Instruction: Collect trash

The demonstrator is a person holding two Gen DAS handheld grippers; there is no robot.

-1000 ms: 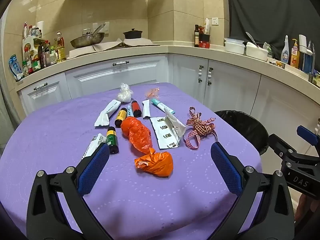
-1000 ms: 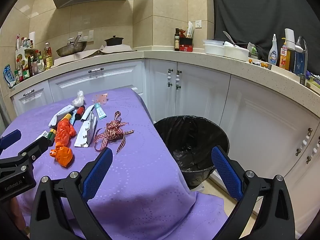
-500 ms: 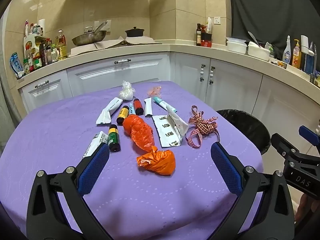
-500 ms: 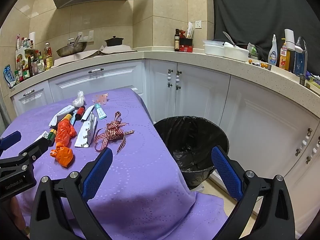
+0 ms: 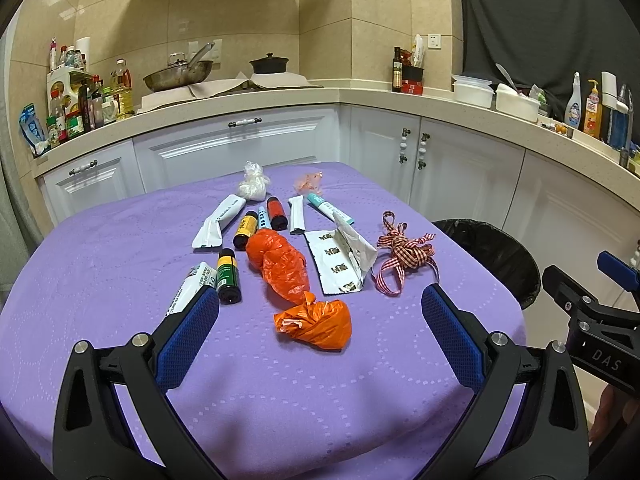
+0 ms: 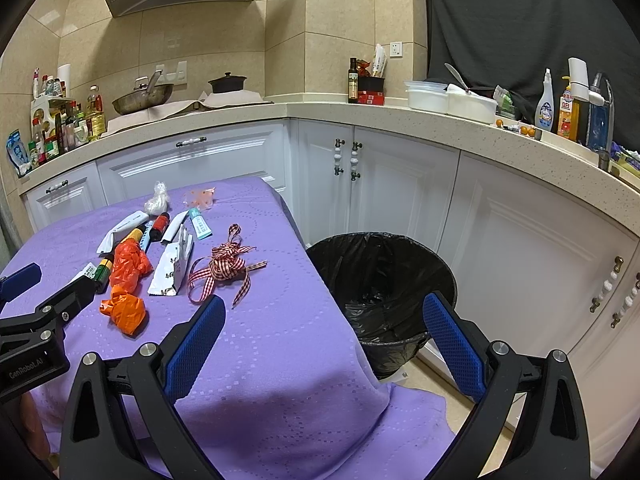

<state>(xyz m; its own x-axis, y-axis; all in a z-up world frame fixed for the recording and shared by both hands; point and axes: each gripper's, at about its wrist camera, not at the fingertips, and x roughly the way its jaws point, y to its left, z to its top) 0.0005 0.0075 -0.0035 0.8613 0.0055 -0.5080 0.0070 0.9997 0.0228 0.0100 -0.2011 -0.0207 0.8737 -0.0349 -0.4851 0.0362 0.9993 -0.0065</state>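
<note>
The purple table [image 5: 120,264] is viewed from its near edge toward 12 o'clock; the bin [image 6: 384,280] is faced from beside it. The litter is shared.

Litter sits mid-tabletop [image 5: 120,320]: crumpled bag [image 5: 314,324] nearest the front edge, longer bag [image 5: 280,264] behind it, ribbon [image 5: 404,254] toward the right edge, tubes [image 5: 224,220] further back, and the bin [image 6: 384,280] on the floor past that right edge

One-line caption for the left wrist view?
Open left tongs hover over orange bag among litter on purple table; bin beside it.
</note>
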